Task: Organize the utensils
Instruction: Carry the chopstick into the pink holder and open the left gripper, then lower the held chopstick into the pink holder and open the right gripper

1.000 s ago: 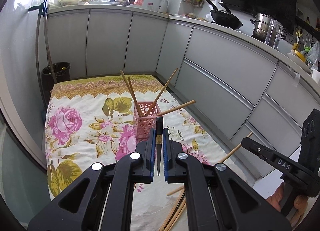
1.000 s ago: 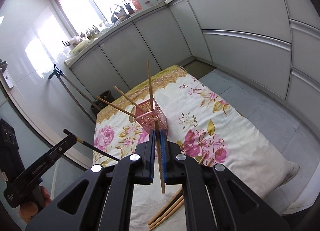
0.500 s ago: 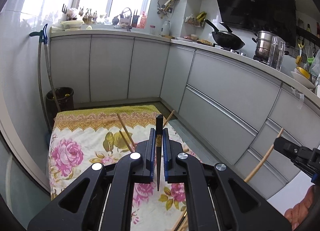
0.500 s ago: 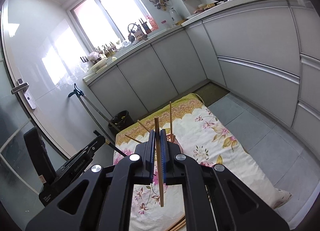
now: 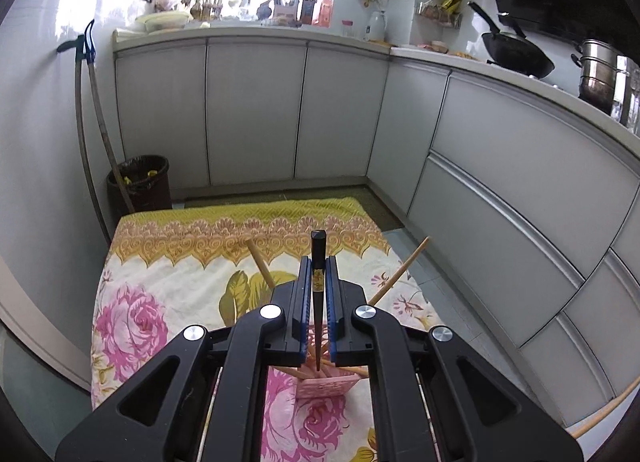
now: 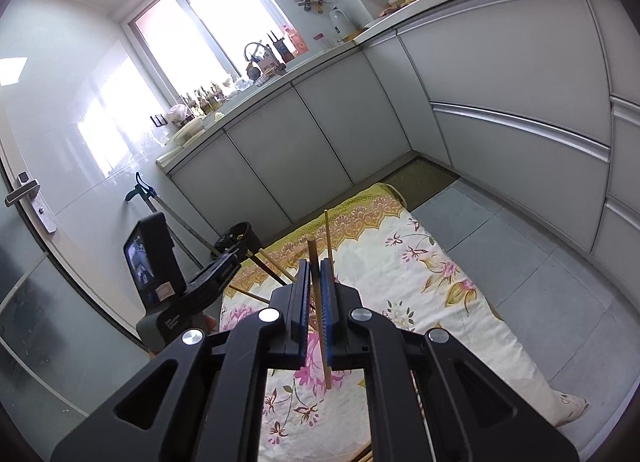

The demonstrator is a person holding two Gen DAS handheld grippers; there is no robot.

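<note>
In the left wrist view my left gripper (image 5: 319, 262) is shut on a black chopstick (image 5: 318, 294) that stands nearly upright, tip down. Its tip hangs just over a pink mesh holder (image 5: 326, 385), mostly hidden under the jaws. Wooden chopsticks (image 5: 400, 274) lean out of the holder on both sides. My right gripper (image 6: 316, 266) is shut on a light wooden chopstick (image 6: 323, 354), above the floral cloth (image 6: 420, 282). In the right wrist view the left gripper (image 6: 230, 258) shows at the left with the black chopstick (image 6: 272, 272).
The floral cloth (image 5: 160, 302) lies on the kitchen floor, ringed by grey cabinets (image 5: 256, 114). A dark bin (image 5: 138, 182) and long handles (image 5: 86, 134) stand at its far left corner. Loose chopsticks (image 6: 366, 456) lie by the cloth's near edge.
My left gripper has swung forward over the pink holder, which now sits under its jaws. My right gripper has risen and pulled away, so the cloth looks lower. Both grips are unchanged.
</note>
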